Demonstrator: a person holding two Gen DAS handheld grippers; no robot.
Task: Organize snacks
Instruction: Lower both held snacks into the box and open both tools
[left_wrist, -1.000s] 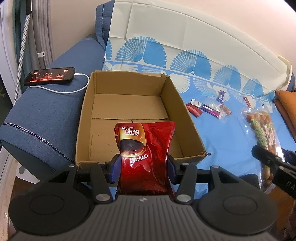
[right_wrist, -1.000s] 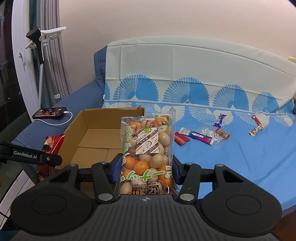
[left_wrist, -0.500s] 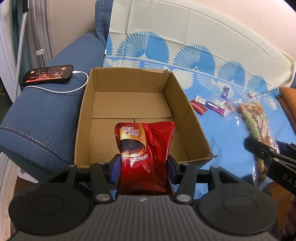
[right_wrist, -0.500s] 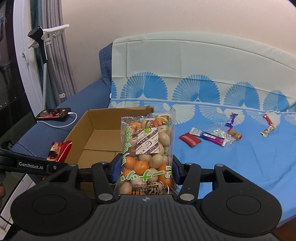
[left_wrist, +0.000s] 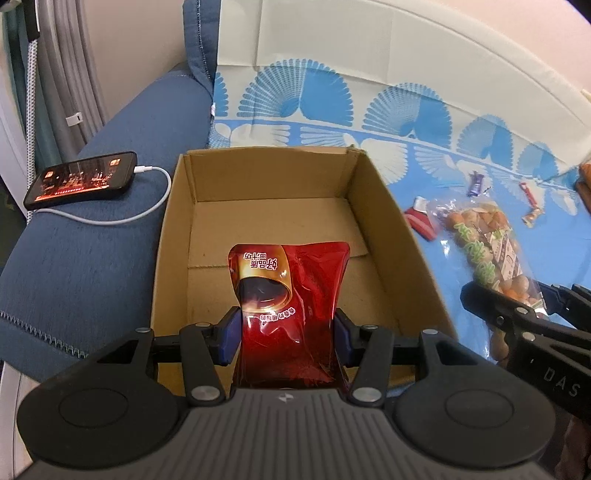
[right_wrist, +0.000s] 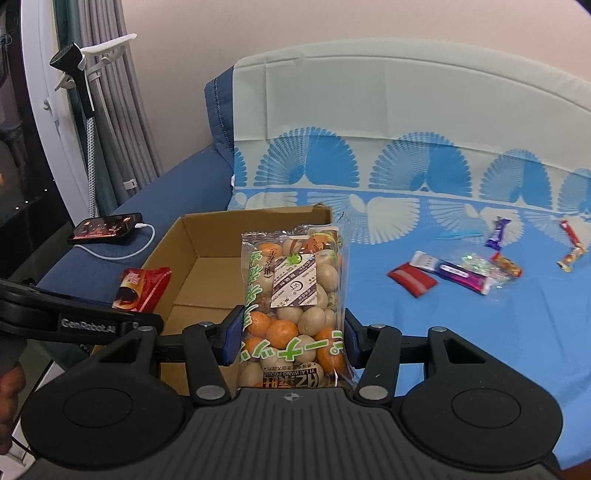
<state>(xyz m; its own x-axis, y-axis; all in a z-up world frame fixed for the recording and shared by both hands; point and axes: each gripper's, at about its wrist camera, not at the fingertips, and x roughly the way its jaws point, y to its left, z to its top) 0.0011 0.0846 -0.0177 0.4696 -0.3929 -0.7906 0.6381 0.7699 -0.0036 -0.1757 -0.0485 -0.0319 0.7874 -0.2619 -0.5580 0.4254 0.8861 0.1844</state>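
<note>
My left gripper (left_wrist: 286, 338) is shut on a red foil snack pouch (left_wrist: 288, 295), held over the near end of an open cardboard box (left_wrist: 170, 236) that has nothing inside. My right gripper (right_wrist: 291, 339) is shut on a clear bag of round orange and beige snacks (right_wrist: 295, 295), which hangs beside the box's right wall. The left wrist view shows that bag (left_wrist: 487, 247) at the right, and the right wrist view shows the red pouch (right_wrist: 142, 288) at the left.
The box (right_wrist: 192, 266) sits on a sofa covered with a blue patterned cloth (right_wrist: 480, 325). Several small wrapped candies and bars (right_wrist: 454, 273) lie on the cloth to the right. A phone (left_wrist: 81, 179) on a white charging cable rests on the blue armrest at the left.
Both grippers have moved forward toward the box with their snacks still held. The box looks larger, and the red pouch now hangs over its near end.
</note>
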